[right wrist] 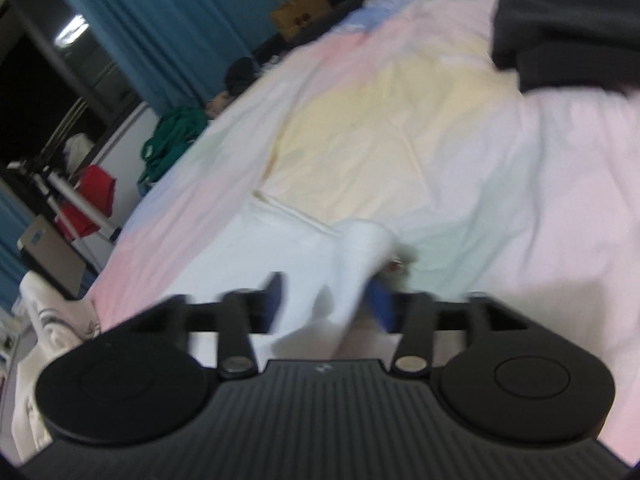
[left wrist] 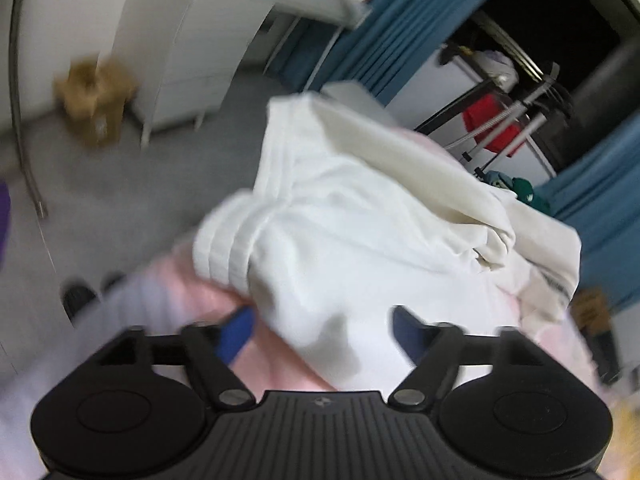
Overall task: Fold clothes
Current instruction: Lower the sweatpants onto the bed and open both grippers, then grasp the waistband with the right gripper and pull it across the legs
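The left gripper (left wrist: 322, 330) has its blue-tipped fingers (left wrist: 237, 334) spread wide, with the white garment (left wrist: 360, 216) bunched between and ahead of them. The cloth fills the gap, yet the tips stand well apart and do not pinch it, so the tongs are released. The garment lies in a rumpled heap on the pastel bedspread (left wrist: 208, 292), a ribbed cuff (left wrist: 224, 240) turned toward the near left and a folded flap over its far right side.

In the right wrist view, the right gripper (right wrist: 328, 300) also has white fabric (right wrist: 280, 248) running between its fingers (right wrist: 380, 304). The frame is smeared by motion, so I cannot tell whether these tongs are clamped on the cloth or merely straddle it; the tips look apart, perhaps with a thick fold between them. The garment here stretches from the gripper toward the far left across the bedspread (right wrist: 440, 140), which shows pink, yellow and pale green patches.

A dark garment (right wrist: 560, 28) lies at the far right of the bed. Off the bed's left edge sit a green cloth pile (right wrist: 172, 140) and red fabric (right wrist: 94, 192) on a rack, with blue curtains (right wrist: 160, 20) behind. The left wrist view also shows a blurred brown cardboard box (left wrist: 96, 100) on the grey floor, far left.
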The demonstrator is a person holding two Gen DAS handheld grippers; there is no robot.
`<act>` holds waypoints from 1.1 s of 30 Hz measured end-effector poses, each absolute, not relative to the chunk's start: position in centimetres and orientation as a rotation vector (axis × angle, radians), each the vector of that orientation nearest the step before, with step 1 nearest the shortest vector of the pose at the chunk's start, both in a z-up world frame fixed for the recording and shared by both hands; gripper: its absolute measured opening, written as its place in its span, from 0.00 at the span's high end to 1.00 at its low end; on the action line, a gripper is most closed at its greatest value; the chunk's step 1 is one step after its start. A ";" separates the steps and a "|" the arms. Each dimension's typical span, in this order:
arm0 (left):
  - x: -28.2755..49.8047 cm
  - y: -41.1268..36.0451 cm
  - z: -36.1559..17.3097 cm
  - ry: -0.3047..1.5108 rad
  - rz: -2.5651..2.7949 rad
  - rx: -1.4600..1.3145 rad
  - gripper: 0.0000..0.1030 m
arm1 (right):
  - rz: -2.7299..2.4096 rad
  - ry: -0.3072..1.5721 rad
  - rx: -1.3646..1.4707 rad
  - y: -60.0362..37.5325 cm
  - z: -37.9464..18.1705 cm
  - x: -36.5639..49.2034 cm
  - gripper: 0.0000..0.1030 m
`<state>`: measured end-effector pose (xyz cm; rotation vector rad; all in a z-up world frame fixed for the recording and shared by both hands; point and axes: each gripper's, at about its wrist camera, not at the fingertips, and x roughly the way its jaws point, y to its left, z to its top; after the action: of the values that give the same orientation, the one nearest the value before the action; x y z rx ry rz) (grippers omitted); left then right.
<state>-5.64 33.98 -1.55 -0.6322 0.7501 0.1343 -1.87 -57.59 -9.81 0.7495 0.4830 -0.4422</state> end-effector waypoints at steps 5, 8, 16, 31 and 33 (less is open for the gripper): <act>-6.2 30.6 2.0 0.655 0.130 -0.457 0.14 | -0.405 0.435 0.639 -54.4 -6.0 -1.4 0.33; -6.5 27.8 4.4 0.598 0.098 -0.393 0.12 | -0.306 0.406 0.593 -51.2 -3.4 -0.5 0.33; -3.5 16.1 7.6 0.486 -0.052 -0.251 0.06 | -0.044 0.402 0.484 -41.6 1.6 2.5 0.33; 9.6 3.4 -1.5 0.571 -0.136 -0.154 0.07 | 0.179 0.552 0.218 -28.1 -0.8 14.5 0.34; 11.2 3.4 -2.8 0.590 -0.128 -0.136 0.07 | 0.181 0.580 0.161 -26.6 -1.8 17.7 0.34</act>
<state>11.23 3.38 -2.78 -0.1361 0.5905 -0.1281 17.69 -26.61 -1.84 0.1611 0.5802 0.1806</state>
